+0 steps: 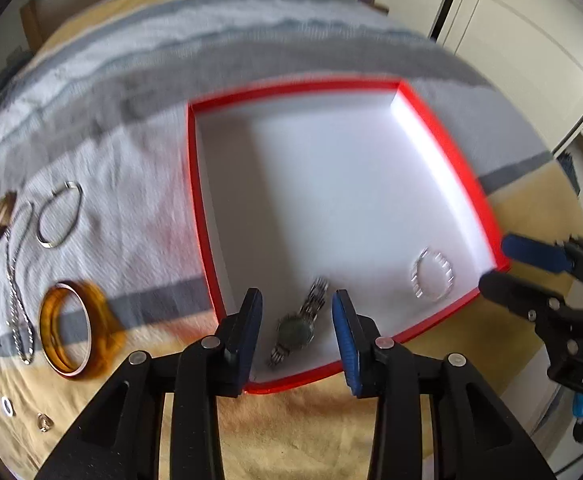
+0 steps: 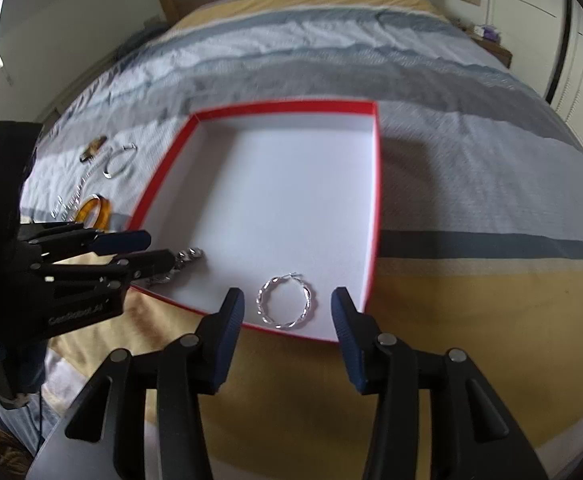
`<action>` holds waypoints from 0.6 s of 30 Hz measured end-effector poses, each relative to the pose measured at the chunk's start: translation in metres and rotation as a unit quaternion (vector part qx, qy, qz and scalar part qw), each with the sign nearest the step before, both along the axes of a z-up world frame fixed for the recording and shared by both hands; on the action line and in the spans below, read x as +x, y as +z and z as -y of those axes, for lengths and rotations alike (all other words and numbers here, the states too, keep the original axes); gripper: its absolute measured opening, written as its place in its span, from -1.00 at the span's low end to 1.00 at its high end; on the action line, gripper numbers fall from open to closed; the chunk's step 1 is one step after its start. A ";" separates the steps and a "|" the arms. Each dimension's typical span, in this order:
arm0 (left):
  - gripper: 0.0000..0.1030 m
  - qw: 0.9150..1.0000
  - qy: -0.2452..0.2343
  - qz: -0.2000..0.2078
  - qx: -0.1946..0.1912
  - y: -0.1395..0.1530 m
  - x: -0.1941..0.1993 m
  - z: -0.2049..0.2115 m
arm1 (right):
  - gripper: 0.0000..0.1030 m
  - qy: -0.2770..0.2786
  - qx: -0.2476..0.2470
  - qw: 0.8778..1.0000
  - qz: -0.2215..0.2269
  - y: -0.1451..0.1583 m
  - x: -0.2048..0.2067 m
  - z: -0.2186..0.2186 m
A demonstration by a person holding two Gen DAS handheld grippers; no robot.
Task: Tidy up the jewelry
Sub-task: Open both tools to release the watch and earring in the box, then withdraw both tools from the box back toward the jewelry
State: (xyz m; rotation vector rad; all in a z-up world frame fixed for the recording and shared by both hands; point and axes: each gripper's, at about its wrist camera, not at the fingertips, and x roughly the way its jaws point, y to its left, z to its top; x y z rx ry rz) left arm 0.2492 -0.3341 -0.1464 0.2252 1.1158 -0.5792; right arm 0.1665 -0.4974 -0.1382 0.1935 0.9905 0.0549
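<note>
Striped bedspread (image 2: 471,168) seen under red box (image 2: 376,184), box centre frame in both views. Watch (image 1: 297,330) and twisted hoop (image 2: 286,301) held inside box, near lower edge. Left gripper (image 1: 296,334) spread wide, nothing gripped, watch framed between fingers. Right gripper (image 2: 287,314) likewise wide and empty, hoop framed between fingers. Amber bangle (image 1: 76,332), chain (image 1: 18,280) and thin hoop (image 1: 60,215) left on bedspread, left of frame.

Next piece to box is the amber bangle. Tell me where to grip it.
Pinch the amber bangle's wall across one side of its rim, coming from above with the left gripper. It lies flat on the bed, hole upward, so one finger fits inside the ring.
</note>
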 end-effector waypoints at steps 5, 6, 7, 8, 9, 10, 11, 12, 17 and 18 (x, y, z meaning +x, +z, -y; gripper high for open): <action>-0.27 0.997 -0.011 0.066 -0.029 0.043 -0.019 -0.009 | -0.13 -0.010 0.000 1.000 0.022 0.024 -0.018 -0.003; -0.25 0.997 -0.014 0.075 -0.030 0.050 -0.025 -0.008 | -0.12 -0.011 0.001 1.000 0.029 0.030 -0.023 -0.006; -0.21 0.996 -0.019 0.083 -0.034 0.059 -0.032 -0.011 | -0.10 -0.012 0.000 0.999 0.035 0.036 -0.027 -0.008; -0.20 0.995 -0.024 0.085 -0.035 0.067 -0.039 -0.013 | -0.08 -0.013 0.000 0.999 0.041 0.041 -0.031 -0.010; -0.14 0.996 -0.027 0.084 -0.035 0.076 -0.042 -0.009 | -0.06 -0.014 0.002 0.999 0.047 0.048 -0.036 -0.014; -0.09 0.996 -0.033 0.080 -0.032 0.083 -0.048 -0.014 | -0.05 -0.014 0.003 0.998 0.055 0.054 -0.041 -0.017; -0.08 0.996 -0.034 0.079 -0.031 0.084 -0.052 -0.007 | -0.05 -0.015 0.004 0.998 0.062 0.061 -0.047 -0.021; -0.07 0.996 -0.037 0.080 -0.029 0.091 -0.059 -0.014 | -0.05 -0.015 0.004 0.998 0.067 0.065 -0.050 -0.024; 0.09 0.994 -0.040 0.103 -0.024 0.107 -0.093 -0.043 | -0.04 -0.013 0.003 0.995 0.100 0.095 -0.077 -0.050; 0.10 0.993 -0.039 0.105 -0.027 0.108 -0.099 -0.048 | -0.03 -0.012 0.003 0.994 0.105 0.099 -0.082 -0.055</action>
